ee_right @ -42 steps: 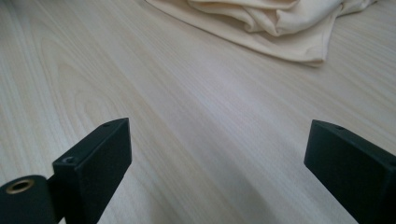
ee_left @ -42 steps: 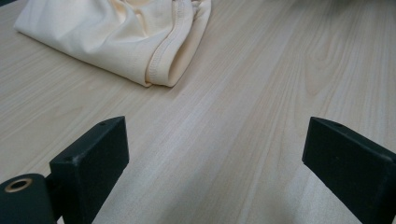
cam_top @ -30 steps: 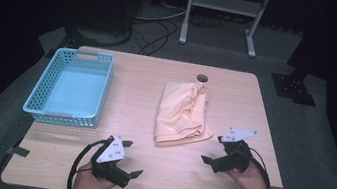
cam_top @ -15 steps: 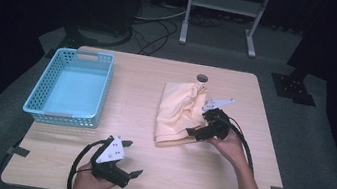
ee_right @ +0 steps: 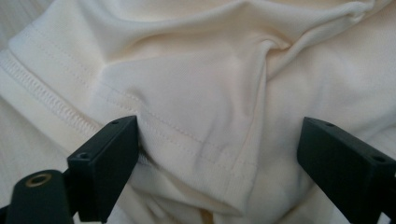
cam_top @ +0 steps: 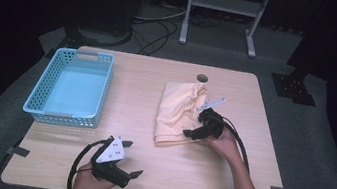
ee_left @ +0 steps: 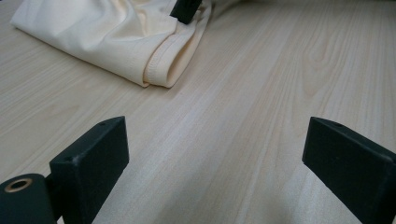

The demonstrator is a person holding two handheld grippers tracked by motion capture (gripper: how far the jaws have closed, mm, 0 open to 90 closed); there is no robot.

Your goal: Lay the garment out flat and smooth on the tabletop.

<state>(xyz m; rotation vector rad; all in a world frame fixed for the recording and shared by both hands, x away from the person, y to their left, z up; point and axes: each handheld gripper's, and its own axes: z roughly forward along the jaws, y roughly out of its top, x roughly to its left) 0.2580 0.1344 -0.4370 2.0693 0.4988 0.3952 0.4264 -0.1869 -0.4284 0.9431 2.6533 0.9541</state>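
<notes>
The left gripper (cam_top: 130, 158) rests low over the near edge of the table (cam_top: 224, 183), jaws spread wide with bare wood between them. Ahead of it and to its right lies the cream garment (cam_top: 176, 113), folded and rumpled, its hemmed corner (ee_left: 161, 70) nearest those jaws. The right gripper (cam_top: 190, 133) sits at the garment's near right edge; its jaws have just been closing slightly yet stand wide apart, a stitched fold (ee_right: 205, 154) lying between them, not pinched. Beyond the left gripper, far left, stands a blue basket (cam_top: 36, 100).
</notes>
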